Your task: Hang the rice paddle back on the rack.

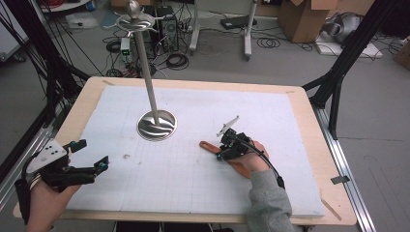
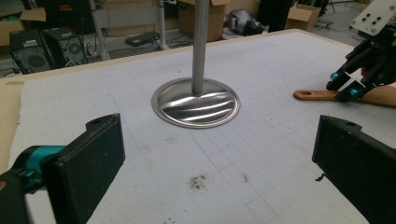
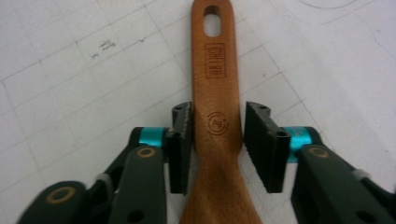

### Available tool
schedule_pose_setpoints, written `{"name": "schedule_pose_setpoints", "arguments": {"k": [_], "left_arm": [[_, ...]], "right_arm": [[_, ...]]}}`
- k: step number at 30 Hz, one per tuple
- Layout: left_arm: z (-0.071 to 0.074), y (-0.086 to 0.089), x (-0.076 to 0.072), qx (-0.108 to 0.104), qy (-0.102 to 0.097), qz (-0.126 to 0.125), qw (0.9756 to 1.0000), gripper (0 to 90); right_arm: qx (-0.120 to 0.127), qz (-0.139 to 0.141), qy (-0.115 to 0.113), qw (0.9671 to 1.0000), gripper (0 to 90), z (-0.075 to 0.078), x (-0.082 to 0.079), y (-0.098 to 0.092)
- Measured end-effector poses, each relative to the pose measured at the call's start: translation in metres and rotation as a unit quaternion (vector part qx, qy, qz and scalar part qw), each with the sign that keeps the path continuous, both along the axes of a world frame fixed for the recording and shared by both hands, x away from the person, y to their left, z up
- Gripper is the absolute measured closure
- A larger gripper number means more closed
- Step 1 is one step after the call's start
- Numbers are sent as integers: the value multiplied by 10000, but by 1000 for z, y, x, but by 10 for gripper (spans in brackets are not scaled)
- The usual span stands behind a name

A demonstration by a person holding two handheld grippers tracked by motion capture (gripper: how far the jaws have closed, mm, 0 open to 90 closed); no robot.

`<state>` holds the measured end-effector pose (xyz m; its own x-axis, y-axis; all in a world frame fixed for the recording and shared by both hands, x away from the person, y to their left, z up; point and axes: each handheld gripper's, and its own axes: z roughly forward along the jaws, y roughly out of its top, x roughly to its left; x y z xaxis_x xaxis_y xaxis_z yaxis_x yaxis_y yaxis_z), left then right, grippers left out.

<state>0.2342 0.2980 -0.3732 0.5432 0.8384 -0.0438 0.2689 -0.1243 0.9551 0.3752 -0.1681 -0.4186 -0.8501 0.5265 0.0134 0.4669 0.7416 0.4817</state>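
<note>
white gridded mat point(image 1: 193, 188) covers most of a wooden table point(image 1: 82, 104). on the mat, left of centre twd the far side, stands a metal stand: round shiny base point(image 1: 156, 125) w/ a tall thin pole point(image 1: 144, 63) going up to a knob at the top.

right gripper point(image 1: 223, 151) is low over the mat, right of centre, jaws on either side of the handle of a wooden spatula point(image 1: 209, 145). spatula lies flat on the mat, handle end w/ the hang hole pointing left twd the stand base, wider part running back under the right hand point(image 1: 251, 157). in the right gripper view the handle point(image 3: 215, 84) sits between the two pads; left pad point(image 3: 181, 140) is abt touching the wood, right pad point(image 3: 261, 140) has a slim gap, so jaws are closing in but not clamped tight. stamped marks visible on the handle.

left gripper point(image 1: 89, 154) hovers near the mat's front left edge, held by the left hand point(image 1: 46, 203), jaws spread wide w/ nothing between them. in the left gripper view its two black jaws frame the stand base point(image 2: 196, 102) & the small dark stain point(image 2: 198, 182) on the mat; the other gripper point(image 2: 348, 86) & spatula tip point(image 2: 317, 94) show at far right.
</note>
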Motion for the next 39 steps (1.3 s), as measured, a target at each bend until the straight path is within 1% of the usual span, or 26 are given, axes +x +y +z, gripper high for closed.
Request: {"name": "schedule_pose_setpoints", "arguments": {"k": [9, 11, 14, 15, 16, 17, 18, 20, 21, 22, 25, 27, 30, 39], "left_arm": [[0, -2, 2, -11, 2, -22, 10000, 29], [0, -2, 3, 1, -3, -35, 10000, 29], [0, -3, 4, -21, -8, -40, 10000, 29], [0, -3, 5, -23, -10, -45, 10000, 29], [0, -3, 5, -20, -5, -52, 10000, 29], [0, -4, 5, -25, -5, -52, 10000, 29], [0, -4, 6, -18, 1, -58, 10000, 29], [0, -6, 6, -19, -8, -71, 10000, 29], [1, -6, 7, -8, -11, -88, 10000, 29], [1, -7, 7, -4, -10, -94, 10000, 29], [1, -8, 9, -3, -9, -122, 9999, 29], [1, -10, 10, -24, 0, -138, 9999, 29], [1, -11, 12, -32, -4, -165, 9999, 29], [1, -15, 15, -21, -12, -226, 9997, 29]], "right_arm": [[41, -6, -5, 10000, 646, 0, -1, -1], [32, -30, -96, 9999, 647, 1, 0, -2], [215, -145, -149, 9996, 647, 4, -1, -7], [311, -245, -215, 9990, 647, 8, -2, -11], [311, -245, -215, 9990, 647, 8, -2, -11], [402, -302, -252, 9984, 647, 10, -2, -13], [565, -402, -259, 9973, 647, 13, -3, -15], [878, -508, -324, 9943, 647, 16, -3, -21], [940, -581, -337, 9933, 648, 18, -4, -23], [992, -639, -396, 9922, 647, 20, -5, -26], [1135, -678, -475, 9901, 648, 24, -7, -31], [1180, -722, -532, 9889, 648, 27, -9, -34], [1242, -743, -693, 9870, 648, 33, -13, -37], [1568, -800, -1131, 9779, 648, 56, -28, -49]]}}
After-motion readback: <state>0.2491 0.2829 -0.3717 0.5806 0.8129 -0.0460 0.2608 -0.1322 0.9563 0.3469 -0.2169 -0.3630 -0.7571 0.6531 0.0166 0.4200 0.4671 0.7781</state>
